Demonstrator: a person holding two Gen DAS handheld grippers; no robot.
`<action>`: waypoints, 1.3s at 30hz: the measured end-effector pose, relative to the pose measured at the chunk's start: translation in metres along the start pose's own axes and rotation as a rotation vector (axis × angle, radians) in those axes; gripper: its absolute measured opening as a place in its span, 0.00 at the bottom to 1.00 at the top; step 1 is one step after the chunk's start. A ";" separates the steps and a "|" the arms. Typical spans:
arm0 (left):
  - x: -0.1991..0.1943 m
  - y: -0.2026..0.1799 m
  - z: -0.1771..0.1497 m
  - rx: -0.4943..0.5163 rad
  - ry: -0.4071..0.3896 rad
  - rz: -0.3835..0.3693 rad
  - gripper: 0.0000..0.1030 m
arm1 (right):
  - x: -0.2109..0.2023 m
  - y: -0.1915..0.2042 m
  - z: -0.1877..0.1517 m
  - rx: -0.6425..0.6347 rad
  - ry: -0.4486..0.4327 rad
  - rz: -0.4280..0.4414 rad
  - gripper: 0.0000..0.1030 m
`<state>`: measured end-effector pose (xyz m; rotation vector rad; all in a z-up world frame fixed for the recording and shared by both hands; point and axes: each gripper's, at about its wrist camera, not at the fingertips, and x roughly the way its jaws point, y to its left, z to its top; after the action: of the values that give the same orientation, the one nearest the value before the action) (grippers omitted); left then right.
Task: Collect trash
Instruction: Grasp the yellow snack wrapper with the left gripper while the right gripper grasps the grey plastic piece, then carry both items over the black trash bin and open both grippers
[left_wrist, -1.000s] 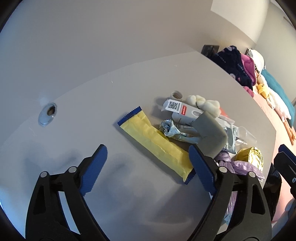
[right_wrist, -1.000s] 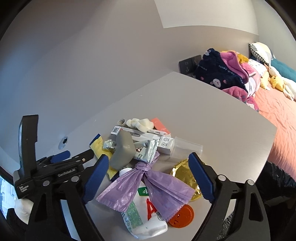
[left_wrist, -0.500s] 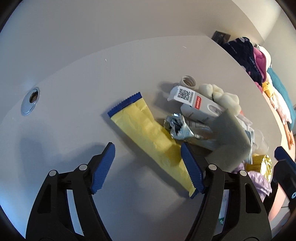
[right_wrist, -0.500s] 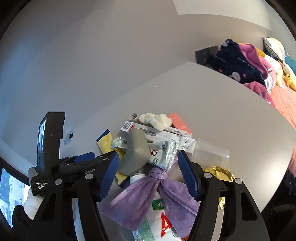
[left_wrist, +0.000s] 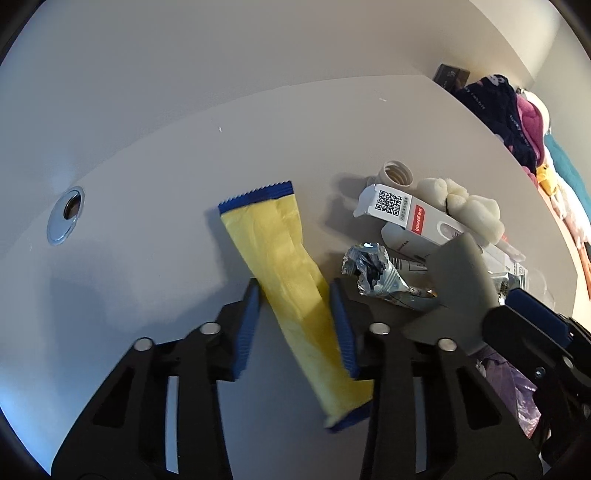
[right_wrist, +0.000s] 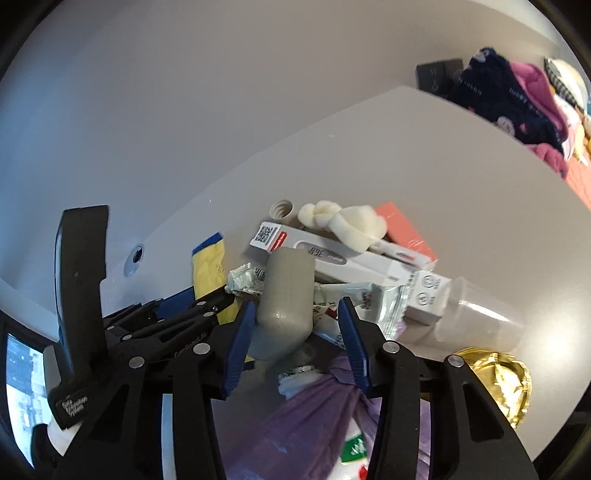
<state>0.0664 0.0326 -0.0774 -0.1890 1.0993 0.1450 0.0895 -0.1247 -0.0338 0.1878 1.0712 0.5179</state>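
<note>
Left claw (left_wrist: 295, 325) just closing, clenched across the yellow wrapper (left_wrist: 288, 273) lying flat on the desk (left_wrist: 155, 184). Right claw (right_wrist: 295, 332) also narrowing, straddling the grey bar (right_wrist: 286, 302) atop the trash pile, left pad touching, right pad still apart.

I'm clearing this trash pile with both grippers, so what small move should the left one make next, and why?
Probably lift. The left gripper has just been closing, and both its pads now sit against the edges of the yellow wrapper, which lies flat on the table beside the pile.

The white box (left_wrist: 406, 218) carries a QR code and red "yuwell"; the left claw (right_wrist: 192, 314) reads "Data Acquisition System".
</note>
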 end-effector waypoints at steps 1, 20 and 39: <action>0.000 0.001 -0.001 0.001 -0.005 -0.005 0.30 | 0.002 0.001 0.002 0.004 0.012 0.006 0.48; -0.021 0.013 0.000 -0.030 -0.063 -0.072 0.19 | -0.017 0.013 0.009 -0.003 -0.023 0.085 0.36; -0.100 -0.037 -0.011 0.076 -0.189 -0.198 0.19 | -0.124 -0.012 -0.018 0.057 -0.200 0.085 0.37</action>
<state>0.0203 -0.0084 0.0098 -0.2103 0.8907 -0.0549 0.0314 -0.1976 0.0503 0.3298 0.8858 0.5339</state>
